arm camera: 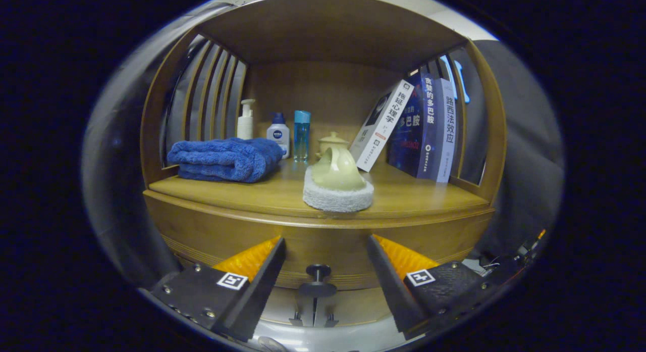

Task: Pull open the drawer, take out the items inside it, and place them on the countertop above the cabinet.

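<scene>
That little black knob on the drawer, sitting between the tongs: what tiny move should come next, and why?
Probably ease the tongs forward a touch and close them on the knob. The drawer front looks fully shut, the two fingers stand open on either side of the knob without touching it, and nothing can come out until the drawer is pulled.

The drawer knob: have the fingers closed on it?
No: the fingers stand apart, with the drawer knob untouched in the gap between them.

Gripper (325, 251) level, fingers (262, 263) seemingly wide apart
</scene>
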`<state>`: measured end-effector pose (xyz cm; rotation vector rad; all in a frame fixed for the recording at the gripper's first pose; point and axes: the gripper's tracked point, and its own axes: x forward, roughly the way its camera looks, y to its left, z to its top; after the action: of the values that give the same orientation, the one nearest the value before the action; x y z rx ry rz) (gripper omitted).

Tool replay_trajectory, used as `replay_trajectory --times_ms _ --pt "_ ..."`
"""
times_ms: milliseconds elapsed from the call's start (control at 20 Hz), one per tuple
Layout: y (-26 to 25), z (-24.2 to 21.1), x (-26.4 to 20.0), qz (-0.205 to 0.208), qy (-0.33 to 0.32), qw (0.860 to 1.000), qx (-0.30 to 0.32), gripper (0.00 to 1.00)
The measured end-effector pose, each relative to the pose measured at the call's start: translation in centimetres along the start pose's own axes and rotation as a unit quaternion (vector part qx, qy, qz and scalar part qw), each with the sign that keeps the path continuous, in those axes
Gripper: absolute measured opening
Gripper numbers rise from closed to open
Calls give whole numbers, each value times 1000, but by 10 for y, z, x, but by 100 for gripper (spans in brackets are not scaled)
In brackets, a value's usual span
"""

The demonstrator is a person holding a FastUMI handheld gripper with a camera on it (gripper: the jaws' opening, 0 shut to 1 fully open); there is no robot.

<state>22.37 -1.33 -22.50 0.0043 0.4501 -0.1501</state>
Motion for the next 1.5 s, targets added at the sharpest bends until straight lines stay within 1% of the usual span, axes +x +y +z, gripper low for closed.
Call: replay_trajectory --times_ms 250,400,600,750,950,1150,1350,1500 --pt "0 1 -1 4 -3 1000 2 99" --pt "3 10 -12 13 -17 1000 9 99" --pt "-2 29 -42 22 -41 999 -6 99" --pt "-9 60 -69 29 -69 997 -1 98" --pt "-30 113 -113 33 -123 992 6 97" --pt "-62 153 -156 33 -162 986 8 98" --pt "-104 179 -194 17 -186 982 17 97" --pt "-136 187 -216 3 -195 980 30 97"
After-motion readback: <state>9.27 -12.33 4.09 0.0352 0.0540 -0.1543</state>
